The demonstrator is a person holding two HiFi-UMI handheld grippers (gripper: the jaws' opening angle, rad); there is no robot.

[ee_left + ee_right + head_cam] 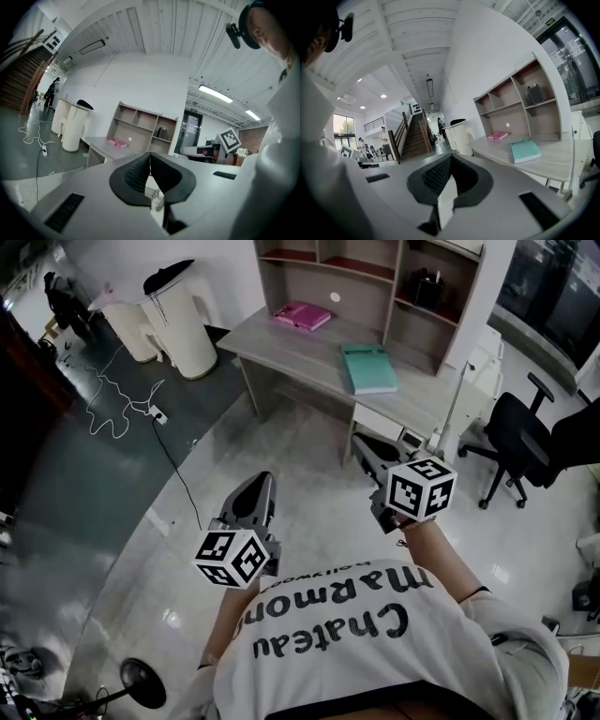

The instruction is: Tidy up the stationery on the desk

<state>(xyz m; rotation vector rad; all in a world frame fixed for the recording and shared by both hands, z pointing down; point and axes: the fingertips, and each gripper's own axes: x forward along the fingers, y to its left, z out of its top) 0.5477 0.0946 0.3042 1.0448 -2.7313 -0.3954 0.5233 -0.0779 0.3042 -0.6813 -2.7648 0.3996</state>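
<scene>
Your left gripper and right gripper are both clenched, jaws together with nothing between them, and both are held well apart from the desk. On the desk top, the pink notebook lies in front of the shelf unit. The teal book lies to its right, nearer the front edge.

Only legible print sits on the person's white T-shirt in the head view: big black letters "Chateau Marmont", upside down to the cam (the wearer looks down on it). Just above, a smaller line, approx. "Hollywood", small and hard to make out in full. Green sign over the glass door in the right gripper view: lettering too small to read.
</scene>
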